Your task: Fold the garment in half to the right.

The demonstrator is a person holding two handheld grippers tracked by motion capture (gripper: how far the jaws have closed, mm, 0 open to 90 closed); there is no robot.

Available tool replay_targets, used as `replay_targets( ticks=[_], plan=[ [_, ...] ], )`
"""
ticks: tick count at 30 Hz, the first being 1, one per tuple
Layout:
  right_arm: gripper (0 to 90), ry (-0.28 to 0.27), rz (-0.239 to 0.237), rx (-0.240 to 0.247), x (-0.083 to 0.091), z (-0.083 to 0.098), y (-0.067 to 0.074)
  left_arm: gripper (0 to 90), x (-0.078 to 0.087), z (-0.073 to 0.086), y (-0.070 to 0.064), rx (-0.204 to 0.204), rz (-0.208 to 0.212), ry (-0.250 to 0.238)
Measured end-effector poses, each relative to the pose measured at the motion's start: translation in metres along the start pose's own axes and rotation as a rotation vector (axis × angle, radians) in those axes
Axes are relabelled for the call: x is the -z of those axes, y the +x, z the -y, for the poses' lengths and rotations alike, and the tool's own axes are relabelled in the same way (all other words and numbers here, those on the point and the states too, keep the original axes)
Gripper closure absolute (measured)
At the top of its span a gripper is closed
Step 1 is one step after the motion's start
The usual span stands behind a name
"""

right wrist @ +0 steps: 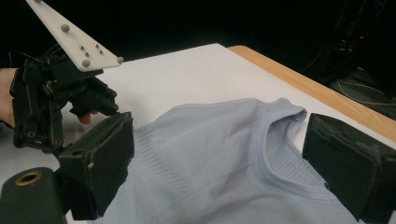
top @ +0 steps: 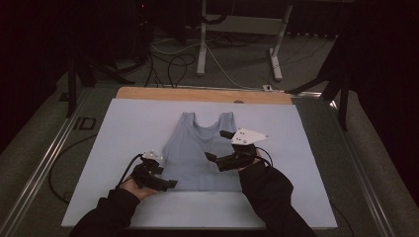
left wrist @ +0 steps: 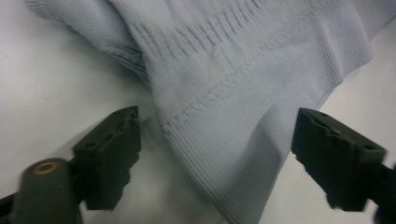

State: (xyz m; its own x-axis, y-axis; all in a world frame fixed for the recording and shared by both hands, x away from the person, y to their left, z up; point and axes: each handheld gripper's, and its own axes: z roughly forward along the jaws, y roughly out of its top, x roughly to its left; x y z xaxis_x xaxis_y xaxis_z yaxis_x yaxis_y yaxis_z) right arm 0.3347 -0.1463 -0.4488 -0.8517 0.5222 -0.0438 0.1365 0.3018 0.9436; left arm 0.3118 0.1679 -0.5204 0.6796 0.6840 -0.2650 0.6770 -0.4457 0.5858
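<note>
While the left gripper sits at the lower left corner of a pale blue tank top, its jaws stand apart with the hem corner between them, unpinched. To its right, the right gripper hovers above the top's right side, jaws wide and empty. The top lies flat on a white board.

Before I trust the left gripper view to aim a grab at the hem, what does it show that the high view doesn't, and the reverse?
Left gripper view: the ribbed hem corner with its stitch line, lying between open jaws, pads apart from it.
High view: the whole tank top flat on the white board, both grippers, left and right, and the floor cables.
Shared: the top, the board, the left gripper.
</note>
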Motion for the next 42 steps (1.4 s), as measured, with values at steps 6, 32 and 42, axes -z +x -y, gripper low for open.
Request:
replay_targets(
  ticks=[6, 32, 42],
  plan=[
    [9.0, -0.001, -0.005, 0.005, -0.001, 0.000, 0.002, 31.6, 0.002, 0.002, 0.000, -0.011, 0.039, 0.011],
    [9.0, 0.003, -0.023, 0.017, -0.011, -0.006, 0.007, 66.5, 0.000, 0.005, -0.015, 0.029, 0.037, 0.032],
    [9.0, 0.004, -0.036, 0.017, -0.020, -0.010, 0.010, 84.4, 0.004, 0.004, -0.018, 0.023, 0.018, 0.000]
  ],
)
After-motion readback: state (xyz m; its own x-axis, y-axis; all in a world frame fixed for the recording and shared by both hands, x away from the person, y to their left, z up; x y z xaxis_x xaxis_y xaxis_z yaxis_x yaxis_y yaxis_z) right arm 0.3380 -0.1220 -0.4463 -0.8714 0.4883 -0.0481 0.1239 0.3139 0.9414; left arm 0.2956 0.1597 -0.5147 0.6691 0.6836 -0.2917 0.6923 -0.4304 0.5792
